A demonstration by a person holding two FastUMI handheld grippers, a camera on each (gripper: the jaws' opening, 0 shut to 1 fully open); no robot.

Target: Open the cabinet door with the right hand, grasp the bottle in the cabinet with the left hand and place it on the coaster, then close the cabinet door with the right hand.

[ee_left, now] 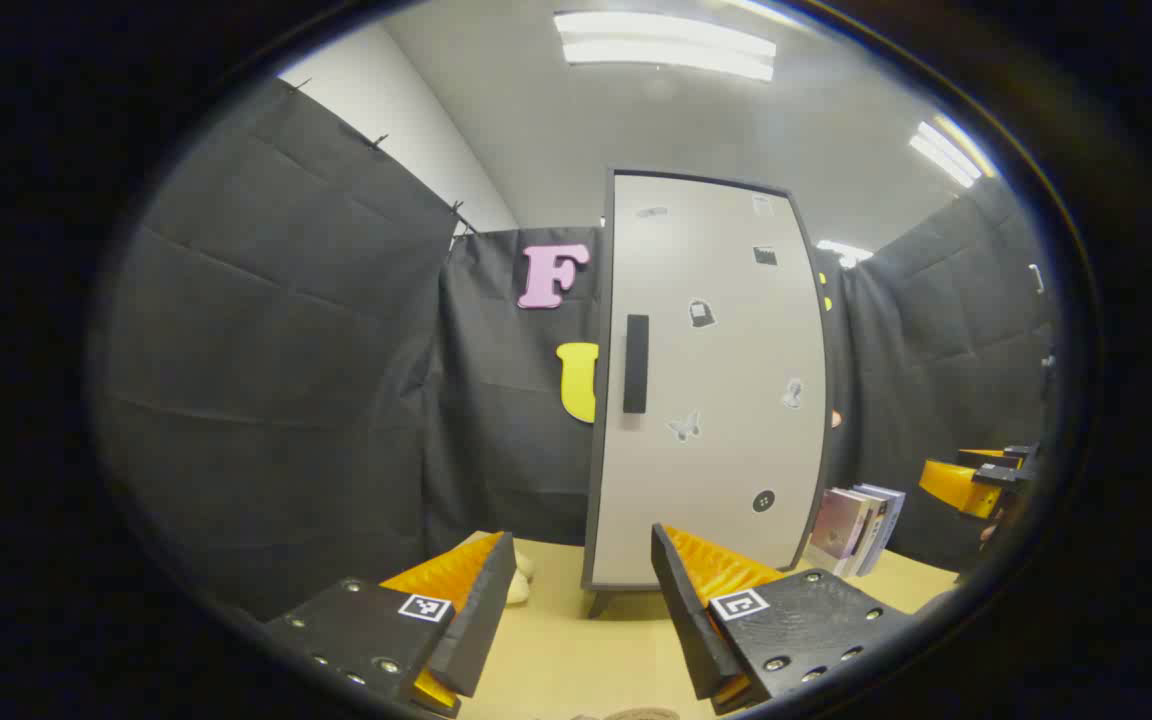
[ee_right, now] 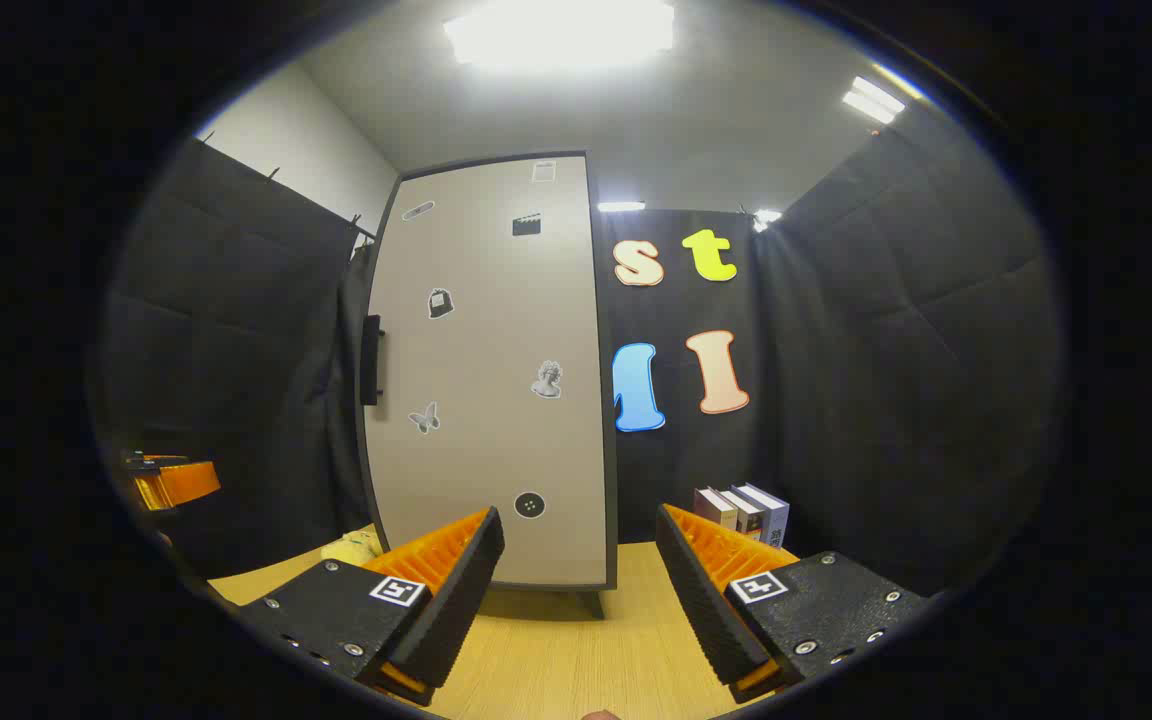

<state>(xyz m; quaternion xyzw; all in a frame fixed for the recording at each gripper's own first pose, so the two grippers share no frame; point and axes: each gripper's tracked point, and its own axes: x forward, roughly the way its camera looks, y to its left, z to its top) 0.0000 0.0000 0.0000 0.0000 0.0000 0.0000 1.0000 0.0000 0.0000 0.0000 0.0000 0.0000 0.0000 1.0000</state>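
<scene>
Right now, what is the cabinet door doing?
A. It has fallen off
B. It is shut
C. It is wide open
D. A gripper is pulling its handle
B. The cabinet door lies flat and shut with its black handle untouched, while the left gripper and the right gripper both hang open in front of it, above the table.

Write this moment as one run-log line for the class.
stage: before opening | cabinet door: closed | handle: untouched | left gripper: open, empty | right gripper: open, empty | books: beside cabinet
</scene>
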